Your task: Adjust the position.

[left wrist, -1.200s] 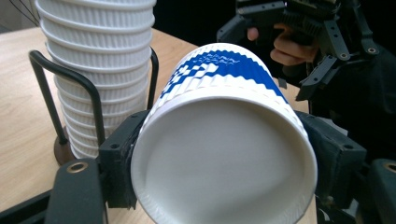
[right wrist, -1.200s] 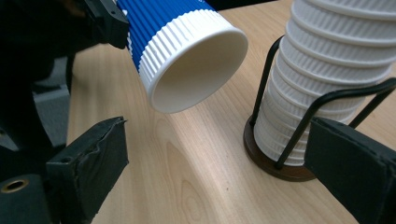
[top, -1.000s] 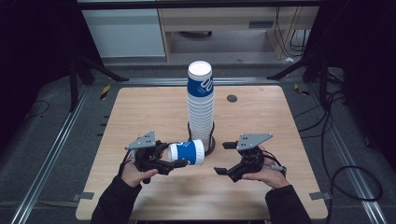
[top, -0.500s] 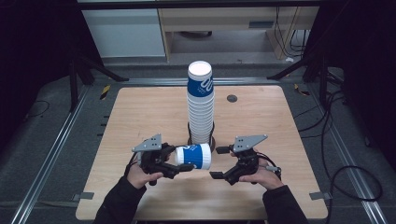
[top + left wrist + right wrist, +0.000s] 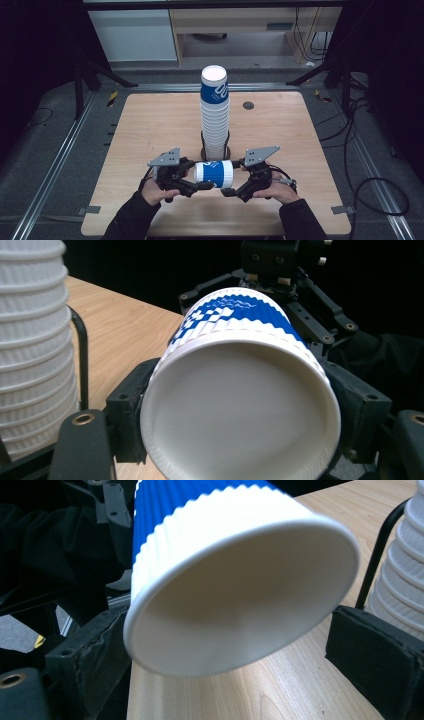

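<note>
A blue and white ribbed paper cup (image 5: 214, 173) lies on its side above the table's near middle. My left gripper (image 5: 200, 176) is shut on it. In the left gripper view the cup (image 5: 240, 405) sits with a white end toward the camera and a black jaw on each flank. My right gripper (image 5: 231, 177) faces it from the right. Its jaws have just been opening, with the cup's other end (image 5: 240, 580) between them. The right pad (image 5: 375, 655) stands apart from the cup.
A tall stack of the same cups (image 5: 215, 115) stands in a black wire holder (image 5: 216, 152) just behind the grippers, seen beside the jaws (image 5: 30, 340) (image 5: 405, 580). The wooden table (image 5: 150, 125) has a small dark disc (image 5: 248, 105) at the back right.
My left gripper carried the cup to the right, up to the right gripper. The cup's end now lies between the right jaws. The right hand stayed nearly in place.
</note>
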Demonstrator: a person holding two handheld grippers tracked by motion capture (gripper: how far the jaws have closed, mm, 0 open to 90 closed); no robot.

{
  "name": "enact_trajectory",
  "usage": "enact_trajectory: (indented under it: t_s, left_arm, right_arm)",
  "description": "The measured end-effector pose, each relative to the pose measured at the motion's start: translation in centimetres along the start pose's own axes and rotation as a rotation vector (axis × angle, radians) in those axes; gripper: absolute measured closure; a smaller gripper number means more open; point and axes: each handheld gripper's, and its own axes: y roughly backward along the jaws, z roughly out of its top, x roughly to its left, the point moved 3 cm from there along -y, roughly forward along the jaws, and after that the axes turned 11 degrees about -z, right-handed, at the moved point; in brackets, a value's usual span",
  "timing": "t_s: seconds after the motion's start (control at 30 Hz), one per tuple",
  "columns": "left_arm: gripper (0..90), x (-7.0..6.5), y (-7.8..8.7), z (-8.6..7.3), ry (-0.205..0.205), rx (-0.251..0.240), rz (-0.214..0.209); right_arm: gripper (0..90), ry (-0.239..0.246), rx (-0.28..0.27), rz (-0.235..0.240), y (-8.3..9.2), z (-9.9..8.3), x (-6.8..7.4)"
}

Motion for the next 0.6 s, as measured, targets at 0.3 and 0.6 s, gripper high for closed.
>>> enact_trajectory:
  t_s: [0.3, 0.6]
  left_arm:
    - [24.9, -0.36, -0.80, -0.23, -0.005, 0.016, -0.030]
    - [24.9, -0.34, -0.79, -0.20, 0.010, 0.015, -0.037]
  right_arm:
    - [7.6, -0.002, -0.018, 0.042, -0.31, 0.18, 0.21]
    - [13.5, 0.001, -0.034, 0.086, -0.30, 0.05, 0.22]
